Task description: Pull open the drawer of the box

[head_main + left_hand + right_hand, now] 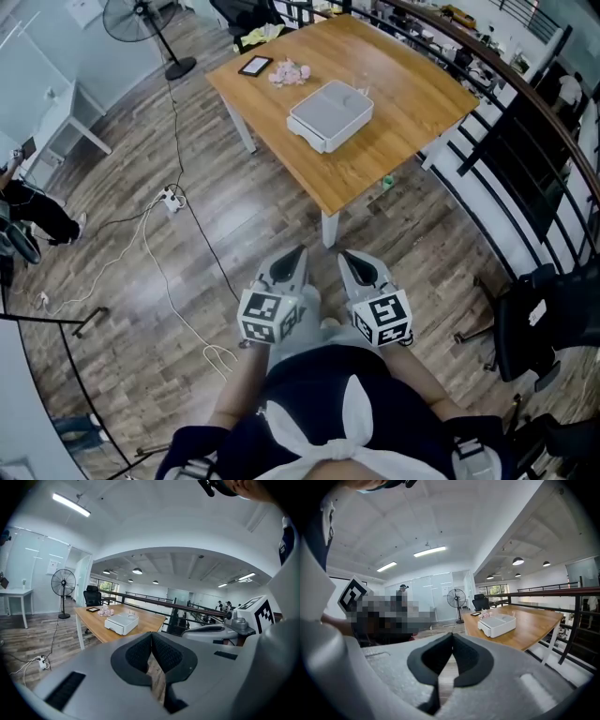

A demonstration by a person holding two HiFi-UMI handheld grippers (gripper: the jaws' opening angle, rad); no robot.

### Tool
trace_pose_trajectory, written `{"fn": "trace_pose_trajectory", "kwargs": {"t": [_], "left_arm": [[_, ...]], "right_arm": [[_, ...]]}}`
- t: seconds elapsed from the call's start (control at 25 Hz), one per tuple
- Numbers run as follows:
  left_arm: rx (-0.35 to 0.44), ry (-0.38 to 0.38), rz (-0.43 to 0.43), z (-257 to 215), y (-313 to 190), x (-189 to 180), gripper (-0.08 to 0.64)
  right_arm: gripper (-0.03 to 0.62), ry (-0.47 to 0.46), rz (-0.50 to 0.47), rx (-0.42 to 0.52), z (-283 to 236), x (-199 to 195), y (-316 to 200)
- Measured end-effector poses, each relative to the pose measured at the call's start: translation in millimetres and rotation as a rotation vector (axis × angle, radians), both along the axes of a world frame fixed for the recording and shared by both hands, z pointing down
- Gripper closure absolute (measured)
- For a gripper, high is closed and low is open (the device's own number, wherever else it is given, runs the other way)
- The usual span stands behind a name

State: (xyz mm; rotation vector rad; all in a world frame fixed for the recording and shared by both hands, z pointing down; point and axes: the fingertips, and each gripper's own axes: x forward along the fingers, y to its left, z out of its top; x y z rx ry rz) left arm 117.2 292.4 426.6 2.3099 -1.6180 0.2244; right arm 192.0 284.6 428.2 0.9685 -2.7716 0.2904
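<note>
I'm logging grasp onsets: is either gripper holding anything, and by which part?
Nothing is held. The left gripper and right gripper are both shut and empty, away from the white box on the table.

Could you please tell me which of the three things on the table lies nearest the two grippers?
The white box: it is the largest and the closest, while the pink bundle and the black frame lie beyond it.

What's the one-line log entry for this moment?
phase: pre-approach | left gripper: shut, empty | right gripper: shut, empty | box: on table, untouched
</note>
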Motion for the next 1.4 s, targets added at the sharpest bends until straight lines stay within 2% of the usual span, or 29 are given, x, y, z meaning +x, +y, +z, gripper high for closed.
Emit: {"fn": "trace_pose_trajectory", "kwargs": {"t": [0.36, 0.8, 1.0, 1.24, 1.28, 1.4], "left_arm": [[-0.070, -0.005, 0.034, 7.7, -76.3, -49.2, 0.541], [-0.098, 0.010, 0.104, 8.1, -184.3, -130.0, 0.541], [-0.100, 0.009, 0.152, 13.0, -215.5, -150.4, 0.541], [-0.095, 0.052, 0.186, 20.5, -247.1, -165.2, 0.540], [-0.091, 0.059, 0.187, 22.6, -253.8, -165.4, 0.531], [-0.099, 0.080, 0.201, 29.5, -267.6, -162.7, 0.432]], "right_arm": [[0.594, 0.019, 0.024, -0.024, 3.4, -46.1, -76.2], [0.594, 0.050, 0.115, -0.054, 10.3, -113.3, -186.4], [0.594, 0.068, 0.156, -0.072, 17.8, -133.7, -215.4], [0.594, 0.078, 0.203, -0.054, 17.8, -152.1, -235.4], [0.594, 0.080, 0.208, -0.049, 18.2, -154.0, -239.2], [0.594, 0.093, 0.218, -0.054, 24.4, -155.9, -245.3]]}}
